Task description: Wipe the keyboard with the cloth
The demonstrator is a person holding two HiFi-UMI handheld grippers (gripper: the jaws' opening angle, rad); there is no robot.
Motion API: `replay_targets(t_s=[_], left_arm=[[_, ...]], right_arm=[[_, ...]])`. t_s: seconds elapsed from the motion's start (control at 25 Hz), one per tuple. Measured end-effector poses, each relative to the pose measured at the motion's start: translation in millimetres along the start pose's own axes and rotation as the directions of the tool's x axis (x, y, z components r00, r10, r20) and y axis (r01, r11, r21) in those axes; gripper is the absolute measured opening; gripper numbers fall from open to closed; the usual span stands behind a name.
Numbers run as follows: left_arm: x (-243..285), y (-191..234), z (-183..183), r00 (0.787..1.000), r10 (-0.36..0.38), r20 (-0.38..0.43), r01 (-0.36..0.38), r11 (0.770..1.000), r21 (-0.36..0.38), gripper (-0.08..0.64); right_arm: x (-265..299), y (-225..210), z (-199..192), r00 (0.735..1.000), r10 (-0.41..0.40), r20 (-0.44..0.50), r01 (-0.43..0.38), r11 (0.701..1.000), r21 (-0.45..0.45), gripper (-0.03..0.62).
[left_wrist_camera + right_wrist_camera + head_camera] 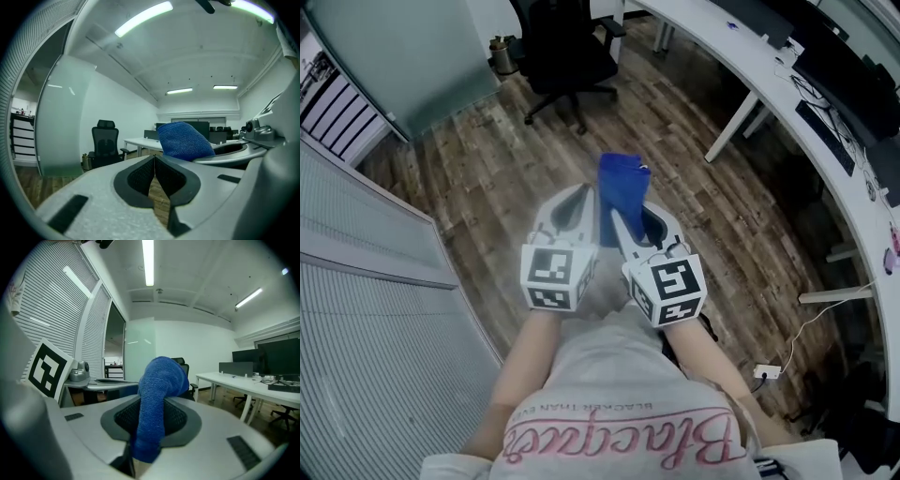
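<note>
right gripper (150, 418) pinches cloth (159, 380) (left gripper (154, 160) closed)

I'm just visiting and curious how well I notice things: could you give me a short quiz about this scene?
1. True or false: the left grey tongs grip the blue woven cloth.
2. The floor is: A carpet, B wooden planks, C tiles.
3. Does the cloth touch the flat black keyboard on the curved white desk?
Key: 1 false, the right tongs hold it; 2 B; 3 no.
</note>
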State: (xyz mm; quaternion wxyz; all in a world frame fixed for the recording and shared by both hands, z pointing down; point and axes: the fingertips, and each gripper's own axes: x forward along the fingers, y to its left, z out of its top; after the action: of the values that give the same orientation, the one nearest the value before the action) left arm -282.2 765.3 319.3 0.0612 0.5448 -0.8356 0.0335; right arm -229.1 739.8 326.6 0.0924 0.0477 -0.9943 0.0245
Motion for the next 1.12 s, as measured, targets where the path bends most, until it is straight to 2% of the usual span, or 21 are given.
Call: replay_targets(t_s=[0.28,0.52,0.88,1.12], left_arm=[[61,-62,7,0.997,-0.065,0.035,0.064,0.997,0.031,0.006],[92,-108,5,0.99,-0.128,0.057,0.126,0.991,0.036,0.006],[124,-153,9,0.974,-0.216,0.063,0.215,0.976,0.033,0.006],[150,-175,10,0.962,-0.268,0.054,0.265,0.962,0.061,0.006]], right_arm=[[-23,-81,-8,0.998,-0.068,0.0,0.068,0.997,0.022,0.101],[-44,-132,-19,0.992,-0.126,-0.012,0.126,0.991,0.048,0.101],[-76,-181,-25,0.976,-0.218,-0.016,0.219,0.974,0.063,0.101],[-90,-215,-25,0.954,-0.299,-0.011,0.299,0.951,0.079,0.101]])
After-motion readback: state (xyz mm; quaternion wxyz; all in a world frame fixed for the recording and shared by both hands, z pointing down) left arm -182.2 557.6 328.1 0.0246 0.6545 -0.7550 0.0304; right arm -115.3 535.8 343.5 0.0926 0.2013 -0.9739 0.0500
